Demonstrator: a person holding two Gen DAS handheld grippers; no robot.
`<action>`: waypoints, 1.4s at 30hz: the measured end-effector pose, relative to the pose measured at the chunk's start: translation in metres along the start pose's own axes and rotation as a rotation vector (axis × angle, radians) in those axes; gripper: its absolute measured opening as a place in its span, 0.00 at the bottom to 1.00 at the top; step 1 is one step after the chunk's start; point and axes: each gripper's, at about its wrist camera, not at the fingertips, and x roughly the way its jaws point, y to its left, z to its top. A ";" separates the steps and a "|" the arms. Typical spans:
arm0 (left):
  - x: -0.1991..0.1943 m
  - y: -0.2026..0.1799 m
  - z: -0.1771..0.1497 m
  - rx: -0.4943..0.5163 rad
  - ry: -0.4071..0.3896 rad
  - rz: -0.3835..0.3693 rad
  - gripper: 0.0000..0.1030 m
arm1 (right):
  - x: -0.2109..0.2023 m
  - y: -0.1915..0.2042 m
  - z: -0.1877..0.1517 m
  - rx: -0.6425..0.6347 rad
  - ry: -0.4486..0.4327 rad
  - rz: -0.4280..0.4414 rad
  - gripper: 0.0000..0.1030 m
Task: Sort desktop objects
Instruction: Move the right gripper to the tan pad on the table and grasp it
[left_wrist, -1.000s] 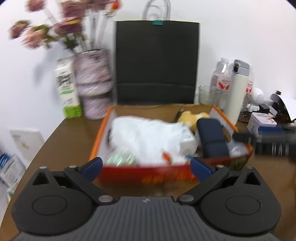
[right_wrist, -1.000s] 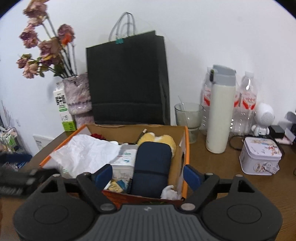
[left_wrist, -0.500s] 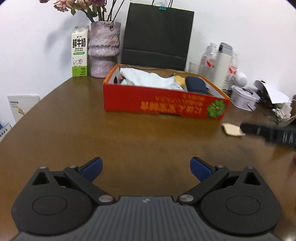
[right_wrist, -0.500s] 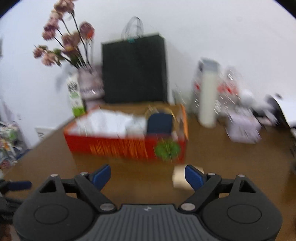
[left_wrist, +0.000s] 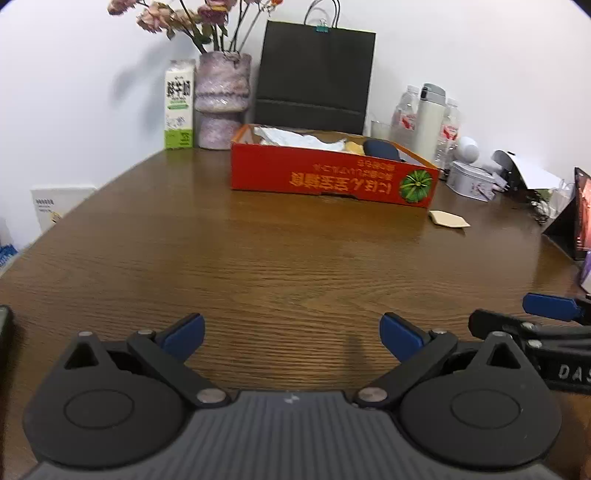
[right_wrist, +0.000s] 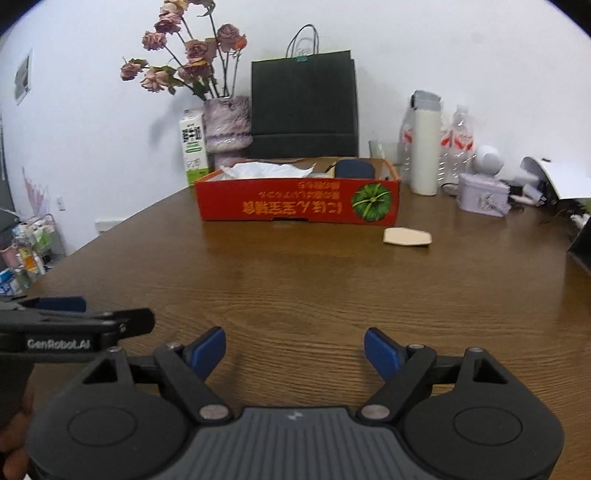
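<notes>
Left wrist view: the left claw (left_wrist: 291, 328) sits low over the brown tabletop (left_wrist: 295, 258), level and aimed at the far wall, its two blue-padded fingers spread wide with nothing between them. The right claw (left_wrist: 550, 308) shows at that view's right edge, beside the left one and at much the same height.

In the right wrist view the right claw (right_wrist: 294, 349) is held the same way, low and level, fingers apart and empty, with bare wood under the gap. The left claw shows at that view's left edge.

Well ahead of both claws stands one red cardboard box (left_wrist: 332, 177), open at the top, near the back of the tabletop. In it lie one crumpled white sheet (left_wrist: 295, 138), one dark blue case (left_wrist: 380, 149) and something yellow (left_wrist: 352, 147) only partly seen. One small tan paper piece (left_wrist: 448, 219) lies flat on the wood just beside the box's right front corner, apart from it.

Behind the box stand one black paper bag (right_wrist: 304, 107), one mottled vase (right_wrist: 227, 123) of dried pink flowers and one milk carton (right_wrist: 192, 147). To the right are one white flask (right_wrist: 424, 147), two clear plastic bottles (right_wrist: 461, 144) that I can count, one pale tin (right_wrist: 484, 194) and one small white round gadget (right_wrist: 489, 158).
</notes>
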 end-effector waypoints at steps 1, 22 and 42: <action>0.002 -0.001 0.001 -0.001 0.004 -0.006 1.00 | 0.001 -0.001 0.002 0.002 0.009 -0.010 0.79; 0.183 -0.020 0.124 0.044 0.072 -0.045 0.05 | 0.203 -0.125 0.109 0.090 0.106 -0.201 0.29; 0.080 -0.012 0.064 -0.022 0.030 -0.103 0.01 | 0.096 -0.027 0.072 -0.045 -0.056 0.045 0.14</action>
